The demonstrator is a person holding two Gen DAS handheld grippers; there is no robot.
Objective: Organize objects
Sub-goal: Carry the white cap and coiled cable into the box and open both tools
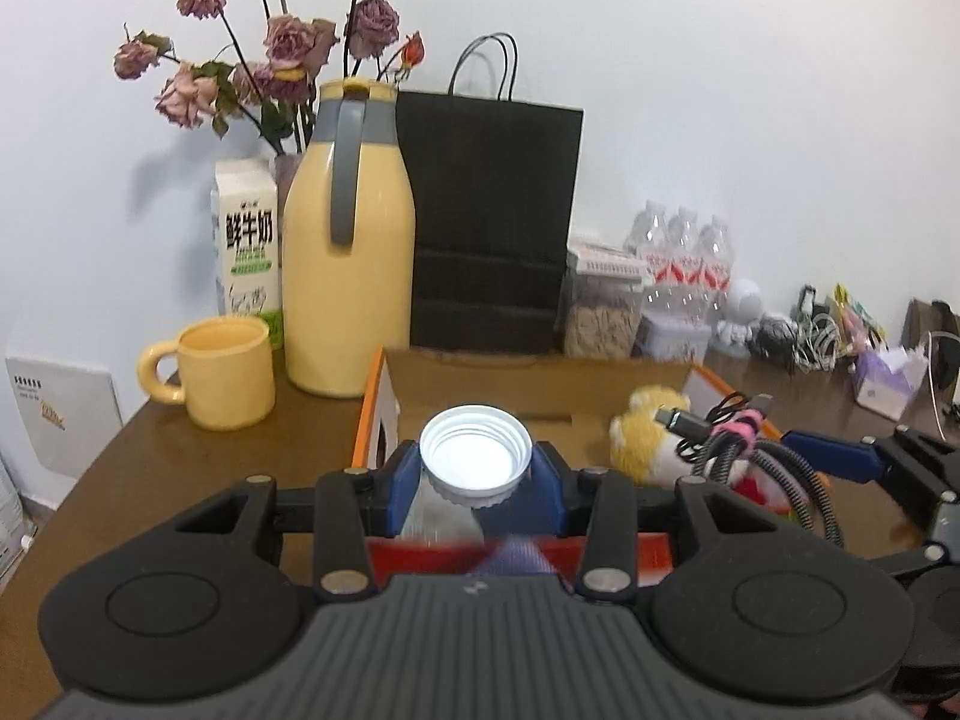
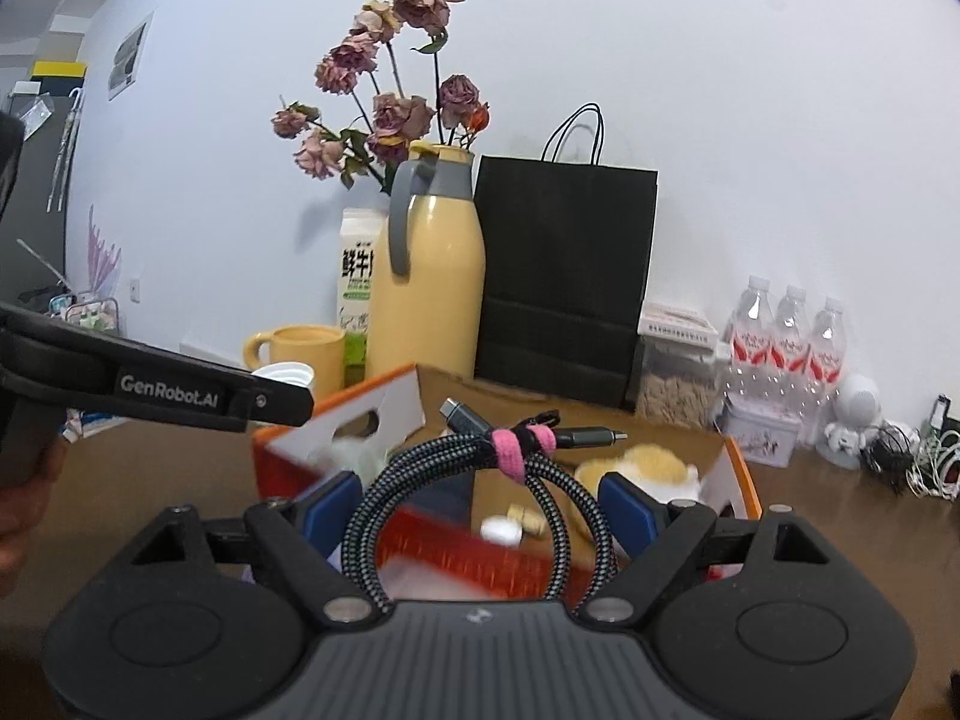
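My left gripper (image 1: 477,474) is shut on a white plastic bottle (image 1: 474,456), its open mouth facing the camera, held over the near wall of an orange cardboard box (image 1: 375,402). My right gripper (image 2: 480,498) is shut on a coiled braided cable (image 2: 480,462) bound with a pink strap, also held over the box (image 2: 741,468). The cable (image 1: 729,438) and right gripper also show at the right of the left wrist view. A yellow plush toy (image 1: 642,438) lies inside the box; it also shows in the right wrist view (image 2: 654,468).
On the brown table behind the box stand a yellow mug (image 1: 222,372), a yellow thermos jug (image 1: 348,252), a milk carton (image 1: 249,246), dried roses, a black paper bag (image 1: 489,228), a food container, water bottles (image 1: 684,264) and tangled cables at far right.
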